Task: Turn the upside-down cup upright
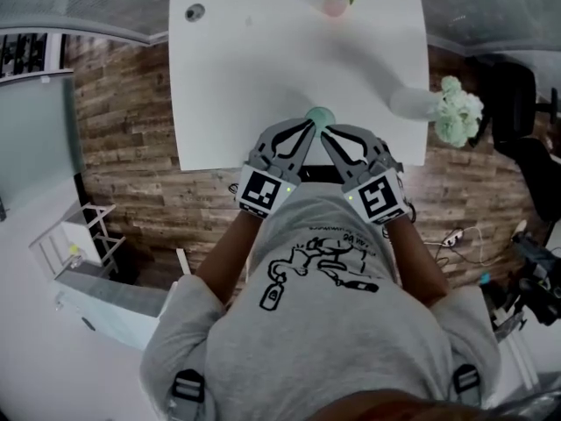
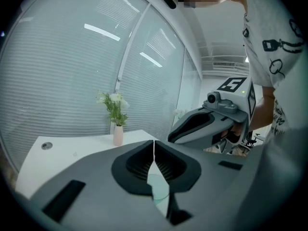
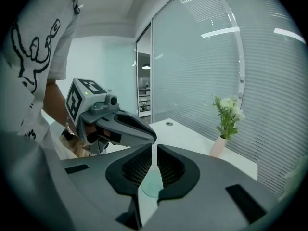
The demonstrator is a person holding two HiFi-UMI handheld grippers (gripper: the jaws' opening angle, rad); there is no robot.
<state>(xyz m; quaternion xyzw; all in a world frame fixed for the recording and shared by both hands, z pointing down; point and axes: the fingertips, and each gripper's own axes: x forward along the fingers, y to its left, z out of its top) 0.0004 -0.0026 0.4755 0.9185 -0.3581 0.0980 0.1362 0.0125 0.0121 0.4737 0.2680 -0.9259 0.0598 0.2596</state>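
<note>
Task not started, by the look of it: cup (image 1: 320, 115) sits on the white bench (image 1: 228, 77) near its front edge, just ahead of both tips, with no grip on it. Left hand-held gripper (image 1: 310, 128) and right hand-held gripper (image 1: 325, 132) both have jaws closed and empty. Left to do: open, grab, flip, set down. Cup is small, round, pale green (mostly hidden by the jaws, can't confirm it's inverted).
</note>
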